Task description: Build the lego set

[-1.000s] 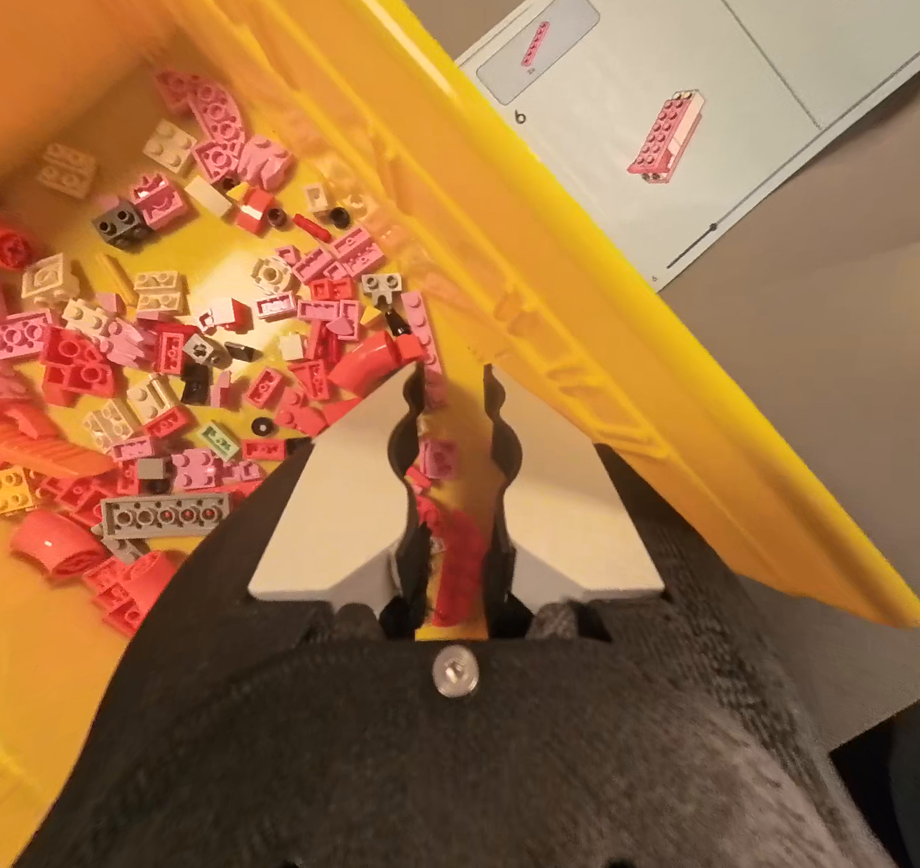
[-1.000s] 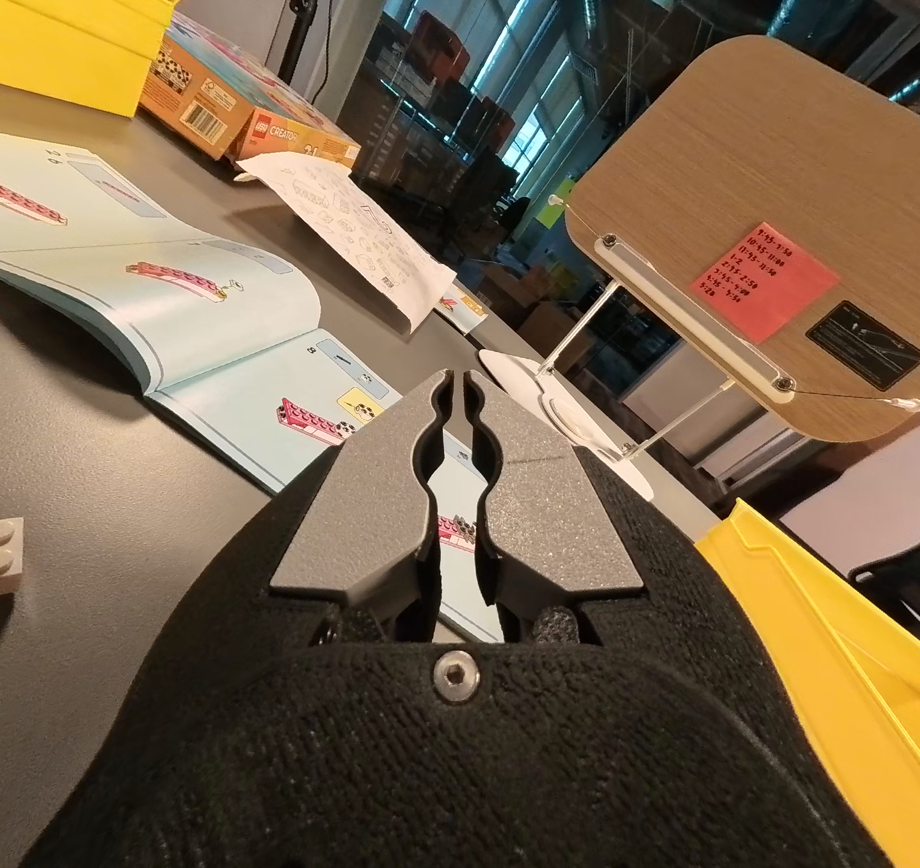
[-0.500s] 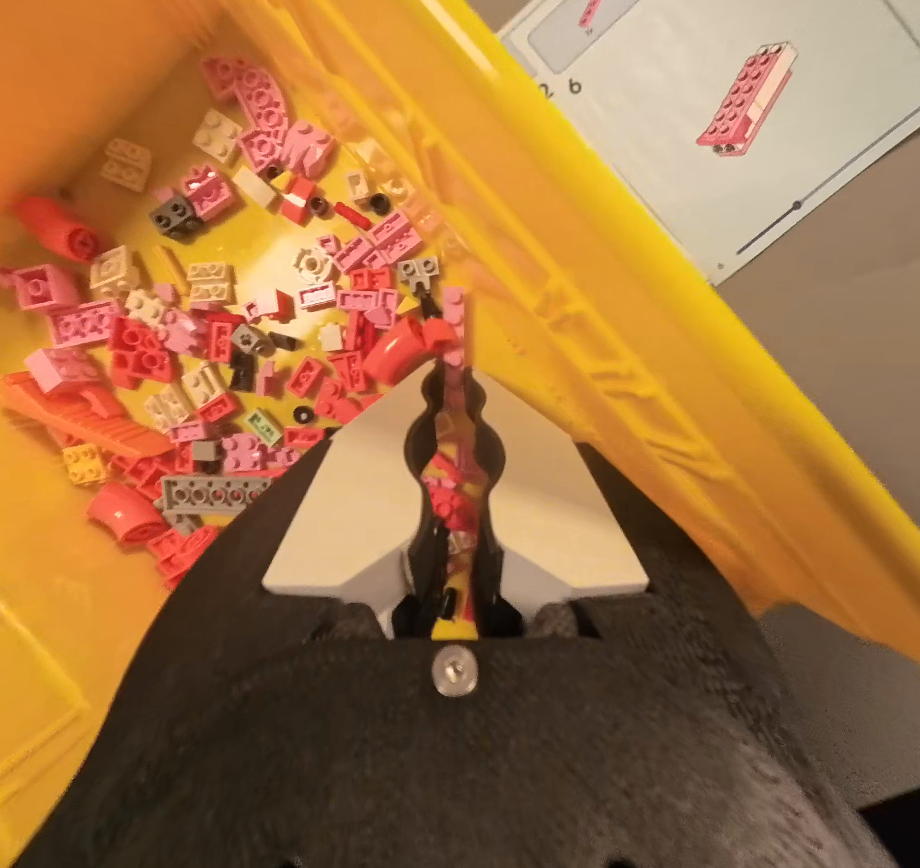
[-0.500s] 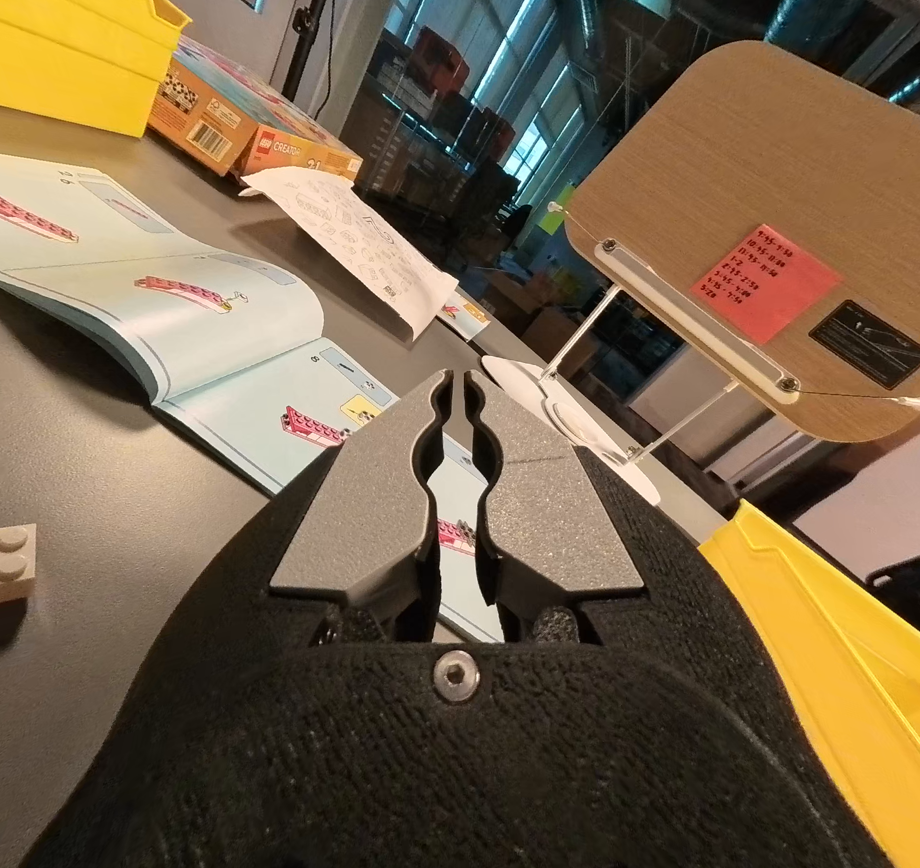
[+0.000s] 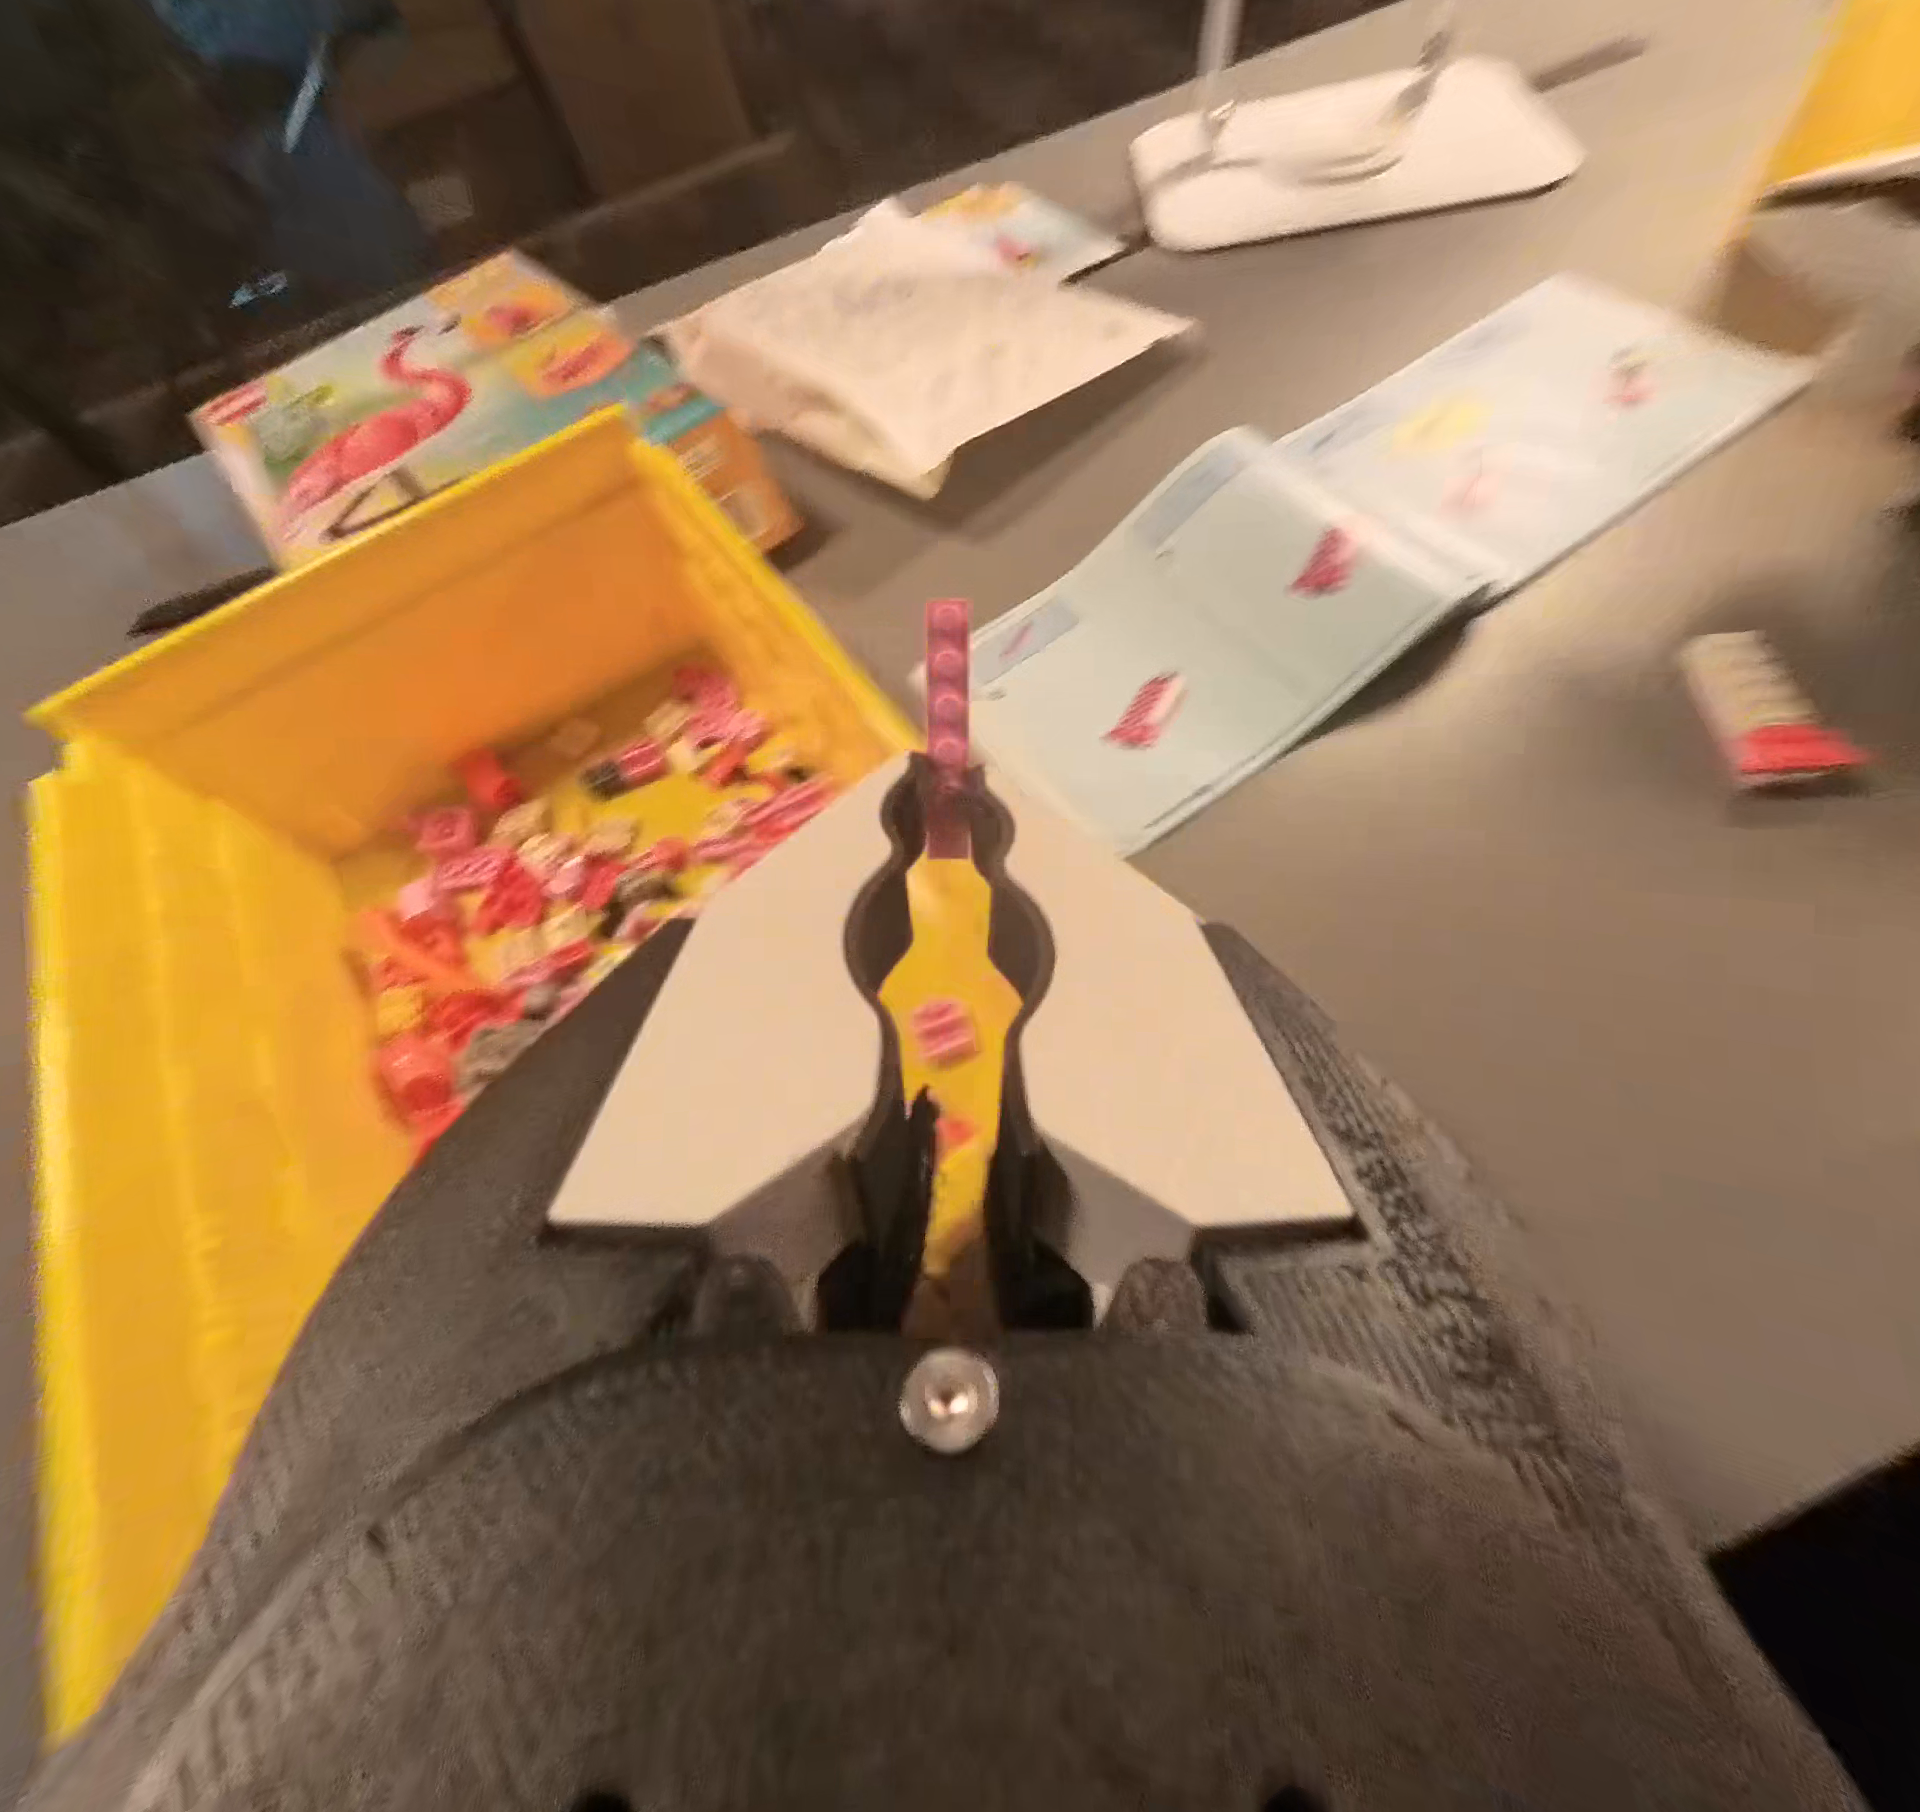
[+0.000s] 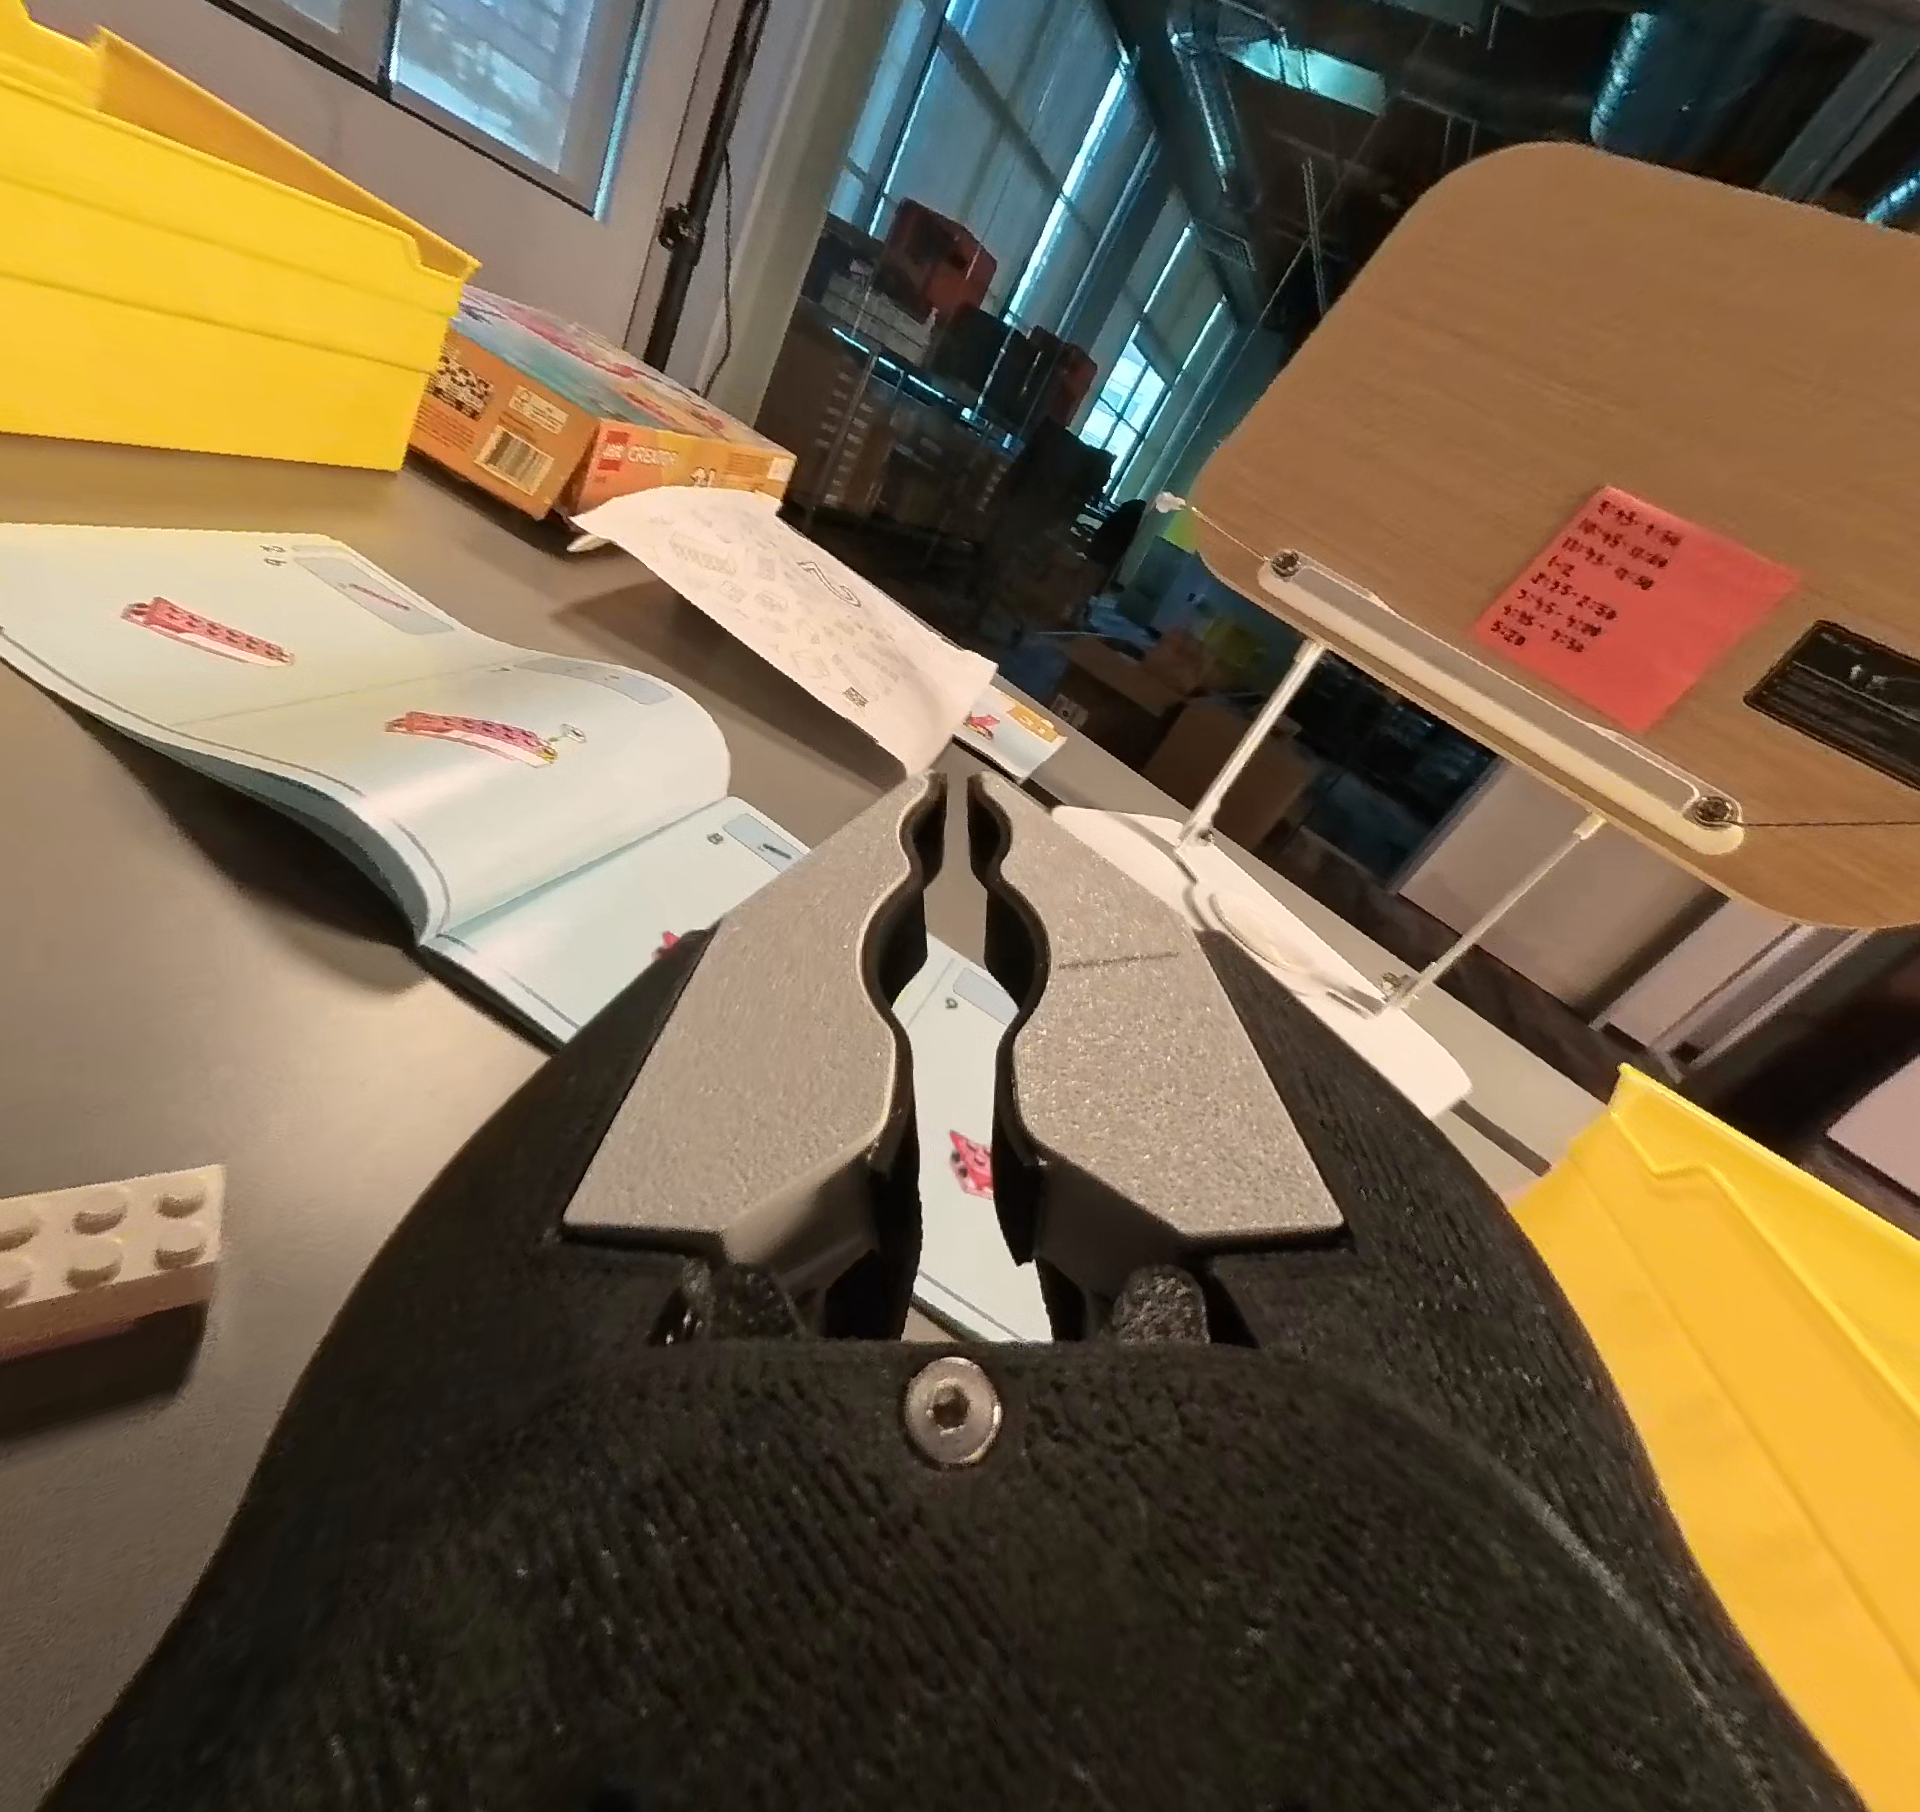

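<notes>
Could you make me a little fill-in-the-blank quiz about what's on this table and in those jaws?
1. The left gripper is shut on a long, thin ____ plate.
2. The loose bricks lie in a ____ bin.
3. The right gripper holds ____.
4. The open booklet has pale ____ pages.

Missing words: pink; yellow; nothing; blue

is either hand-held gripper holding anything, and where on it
The left hand-held gripper pinches a thin pink brick strip by its near end, the rest sticking out past the fingertips. The right hand-held gripper is closed on nothing.
</notes>
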The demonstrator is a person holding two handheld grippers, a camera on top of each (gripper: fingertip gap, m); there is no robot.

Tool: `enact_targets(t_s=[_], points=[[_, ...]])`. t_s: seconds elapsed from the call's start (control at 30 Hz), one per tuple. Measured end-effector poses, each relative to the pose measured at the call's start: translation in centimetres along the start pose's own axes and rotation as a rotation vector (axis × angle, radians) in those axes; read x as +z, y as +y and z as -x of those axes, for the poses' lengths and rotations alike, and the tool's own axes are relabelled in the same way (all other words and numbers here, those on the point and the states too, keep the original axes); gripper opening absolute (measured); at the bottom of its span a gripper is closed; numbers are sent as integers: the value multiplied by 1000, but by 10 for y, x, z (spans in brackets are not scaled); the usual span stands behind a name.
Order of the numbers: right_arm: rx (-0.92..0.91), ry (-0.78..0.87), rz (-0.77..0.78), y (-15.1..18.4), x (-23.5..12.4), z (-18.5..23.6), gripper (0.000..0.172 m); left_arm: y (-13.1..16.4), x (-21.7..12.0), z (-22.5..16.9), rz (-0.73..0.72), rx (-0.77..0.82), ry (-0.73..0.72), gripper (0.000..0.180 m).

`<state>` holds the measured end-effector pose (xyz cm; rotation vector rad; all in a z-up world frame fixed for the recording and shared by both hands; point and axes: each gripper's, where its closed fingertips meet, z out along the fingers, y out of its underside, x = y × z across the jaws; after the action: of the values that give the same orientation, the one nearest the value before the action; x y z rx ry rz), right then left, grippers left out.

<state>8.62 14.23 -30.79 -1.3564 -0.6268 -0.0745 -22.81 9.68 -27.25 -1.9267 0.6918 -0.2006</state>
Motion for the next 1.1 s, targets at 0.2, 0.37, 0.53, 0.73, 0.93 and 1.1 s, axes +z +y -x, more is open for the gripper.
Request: enact_targets(t_s=[0.2,0.37,0.53,0.73,0.93,1.1], points=[[8,-72,-65,-14,-3,18,3,-18,22,-99,-41,0,249,6],[93,-139,-123,-29,-16,22,7,-11,66,-174,15,-38,462,7],[-74,-361,-198,-44,-49,58,39,-28,99,-214,9,-143,566,7],[-209,-335,-63,-36,-43,77,73,-41,117,-238,9,-231,632,7],[-261,-229,68,-14,-33,64,63,-48,127,-254,6,-216,658,6],[-266,-202,115,-5,-31,57,50,-46,133,-257,18,-153,619,6]])
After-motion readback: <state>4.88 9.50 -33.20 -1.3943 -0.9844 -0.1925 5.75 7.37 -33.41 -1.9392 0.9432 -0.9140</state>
